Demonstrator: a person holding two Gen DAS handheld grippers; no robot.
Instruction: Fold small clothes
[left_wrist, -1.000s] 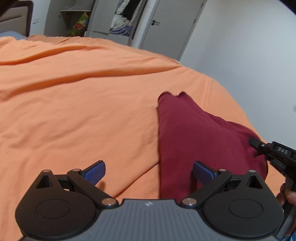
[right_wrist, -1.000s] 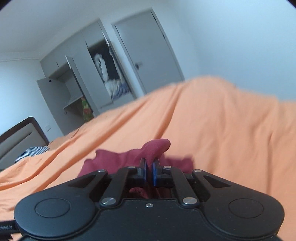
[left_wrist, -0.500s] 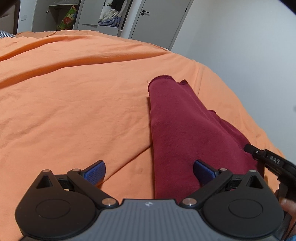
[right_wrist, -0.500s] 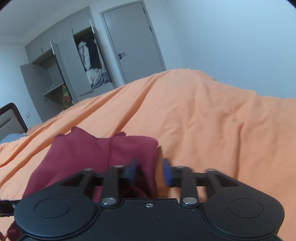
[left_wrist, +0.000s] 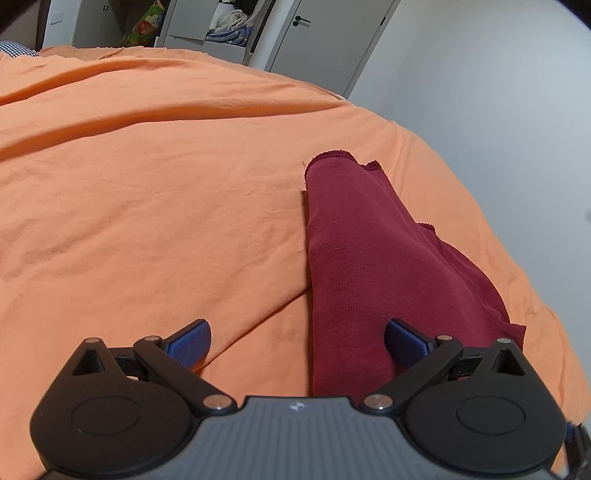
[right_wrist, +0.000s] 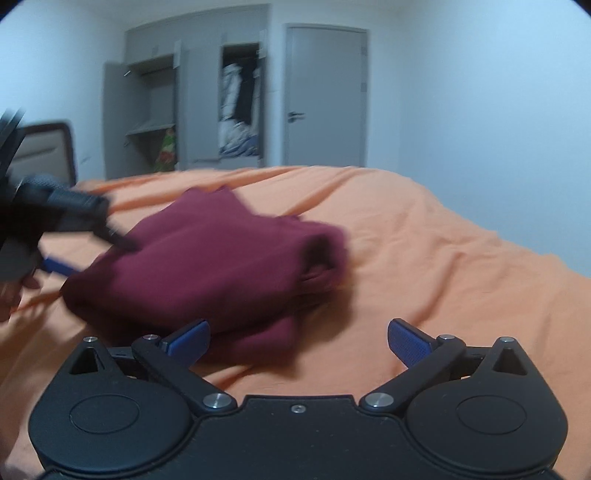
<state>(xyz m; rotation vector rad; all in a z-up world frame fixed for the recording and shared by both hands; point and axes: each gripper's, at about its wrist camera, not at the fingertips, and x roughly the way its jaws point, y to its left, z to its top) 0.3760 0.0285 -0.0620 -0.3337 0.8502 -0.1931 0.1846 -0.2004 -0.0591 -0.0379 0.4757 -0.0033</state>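
the right gripper (right_wrist: 298, 341) now stands spread wide and empty, where a second ago it was pinched tight on a fold of the maroon garment (right_wrist: 207, 266); half a second ago it was already parting. it has let go and drawn back, so the cloth lies just ahead of its left finger on the orange bed cover (right_wrist: 424, 258), doubled over into a thick, blurred bundle. the left gripper (left_wrist: 297, 341) is spread too, as before, holding nothing; its right pad (left_wrist: 404, 339) sits over the near end of the garment (left_wrist: 369, 258), which runs away from it as a long folded strip. judging by this, one fold is laid down and released, and the strip likely needs another fold across its length.
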